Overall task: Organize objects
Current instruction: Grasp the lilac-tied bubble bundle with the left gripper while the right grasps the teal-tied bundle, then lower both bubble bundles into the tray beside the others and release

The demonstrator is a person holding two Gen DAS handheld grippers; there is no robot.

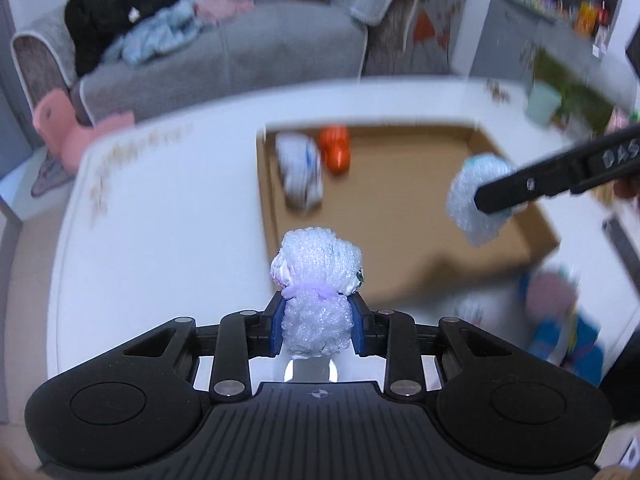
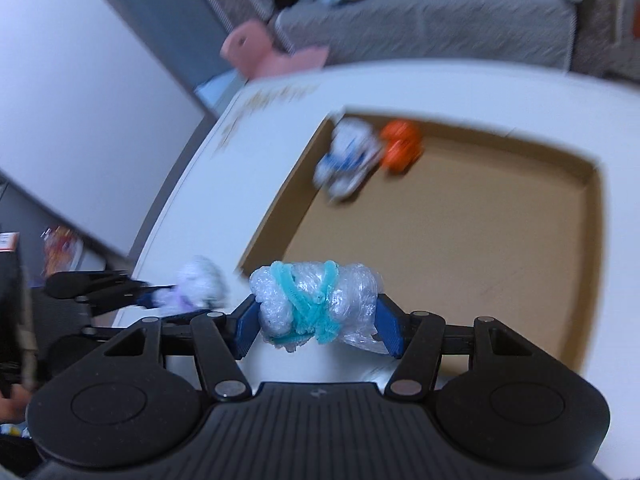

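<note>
Each camera sits just behind its own tongs, looking steeply down and forward, close over the white surface [image 1: 160,240]. Both views share the cardboard box [image 1: 400,208] and the grey sofa [image 1: 248,48] beyond the far edge.

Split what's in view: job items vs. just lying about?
Job:
- purple-tied bubble-wrap bundle, in left gripper
- teal-tied bundle, in right gripper
- cardboard box, with white-blue bundle and orange bundle

Lying about:
- sofa with clothes
- pink toy
- potted plant
</note>
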